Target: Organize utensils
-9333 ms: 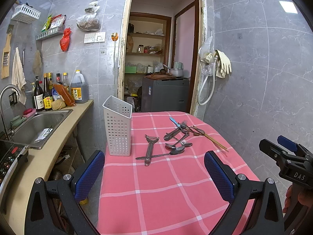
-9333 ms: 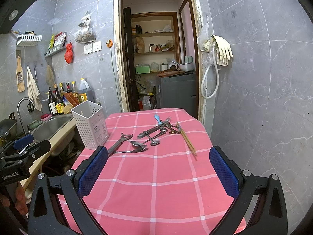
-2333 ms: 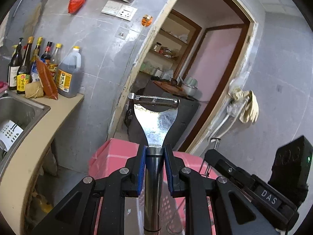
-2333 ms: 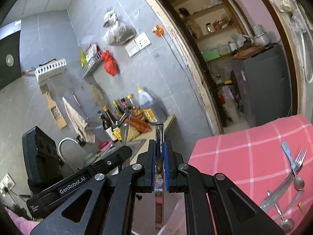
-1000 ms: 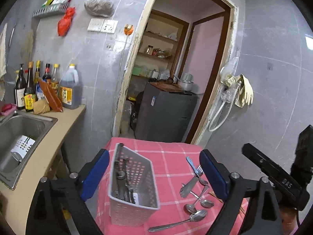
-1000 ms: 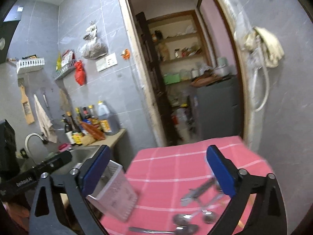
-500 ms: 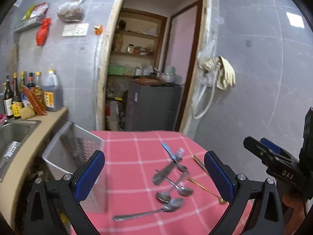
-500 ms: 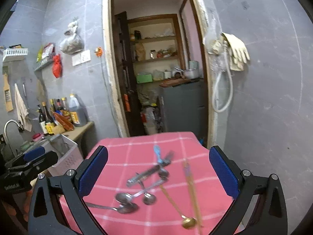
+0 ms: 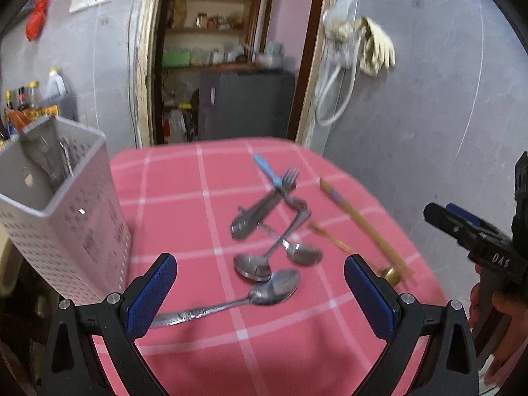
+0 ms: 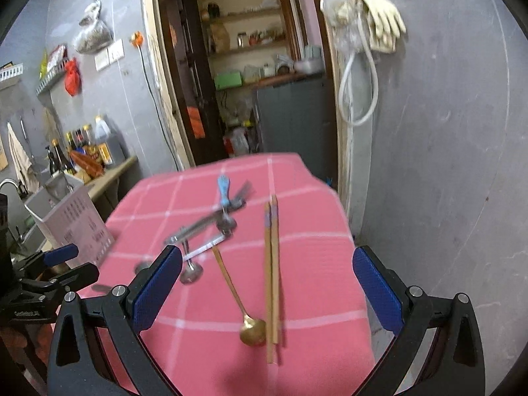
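A white perforated utensil holder (image 9: 62, 211) stands at the table's left edge with the metal peeler (image 9: 66, 160) upright inside; it also shows in the right wrist view (image 10: 71, 222). Loose cutlery lies on the pink checked cloth: a large spoon (image 9: 231, 300), smaller spoons (image 9: 252, 265), a fork (image 9: 288, 178), a blue-handled utensil (image 9: 267, 170), wooden chopsticks (image 10: 272, 270) and a gold spoon (image 10: 244, 310). My left gripper (image 9: 260, 290) is open and empty above the large spoon. My right gripper (image 10: 267, 280) is open and empty above the chopsticks and gold spoon.
The pink checked table (image 9: 204, 171) ends close to the grey tiled wall (image 9: 429, 115) on the right. A counter with bottles (image 10: 85, 151) and a sink lies to the left. An open doorway with shelves (image 9: 224, 66) is behind the table.
Both grippers, earlier shut on the peeler, are now open and empty; the peeler stands in the holder. Both have swung right and lowered toward the loose cutlery.
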